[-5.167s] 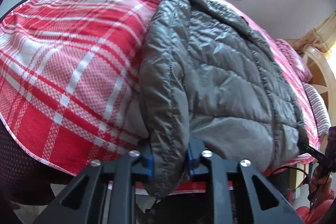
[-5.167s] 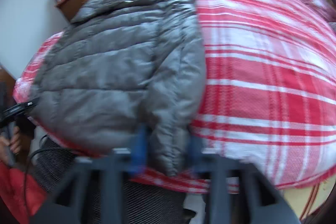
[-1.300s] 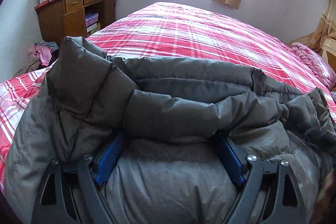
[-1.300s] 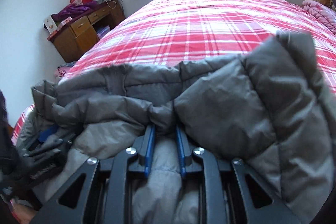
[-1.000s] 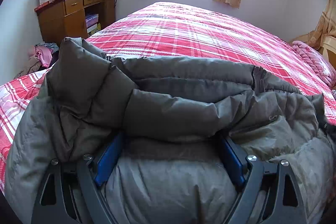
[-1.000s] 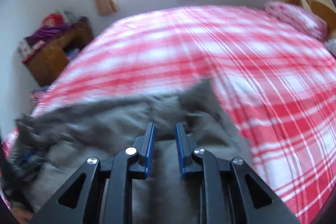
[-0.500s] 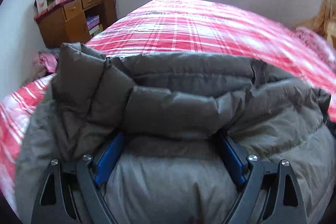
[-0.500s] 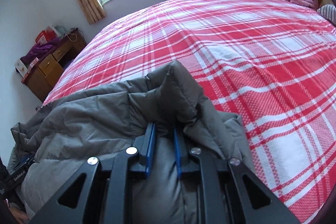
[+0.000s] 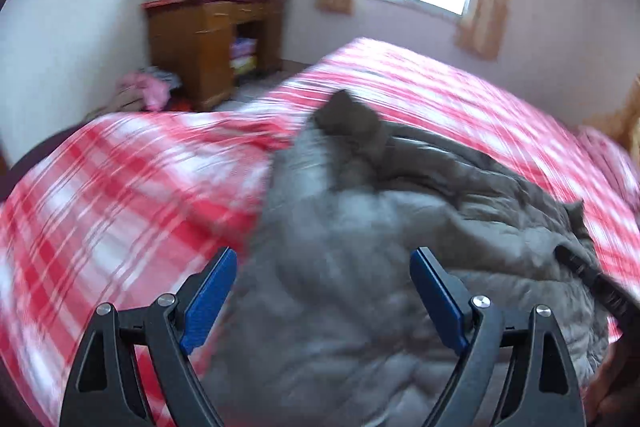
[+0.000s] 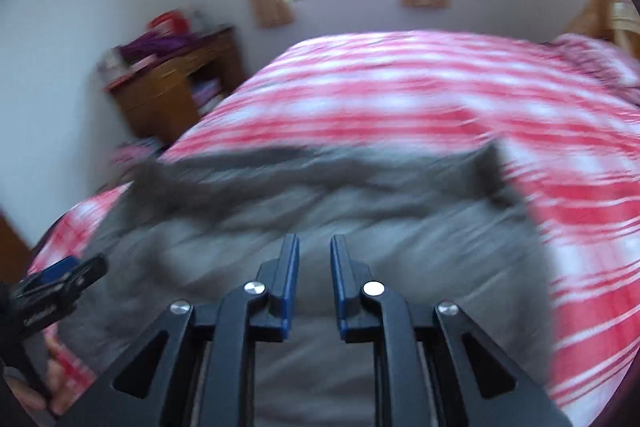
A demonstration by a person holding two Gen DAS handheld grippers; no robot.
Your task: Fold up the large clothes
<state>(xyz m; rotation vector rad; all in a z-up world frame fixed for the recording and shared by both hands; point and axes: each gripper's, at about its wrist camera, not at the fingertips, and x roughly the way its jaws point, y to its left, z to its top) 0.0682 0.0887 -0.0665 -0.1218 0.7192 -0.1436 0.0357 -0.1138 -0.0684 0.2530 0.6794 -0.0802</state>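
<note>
The grey puffer jacket (image 9: 400, 259) lies bunched on the red plaid bed (image 9: 120, 195), its collar toward 12 o'clock, with the left hand-held gripper (image 9: 324, 291) spread wide above it and the right hand-held gripper (image 10: 314, 267) narrowly parted, both gripping nothing.

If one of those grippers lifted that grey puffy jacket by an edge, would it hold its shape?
Probably not: the jacket lies in soft, rumpled folds on the bed, so it would likely droop. Its quilted, puffy look suggests it is light for its bulk, and perhaps springy.
</note>
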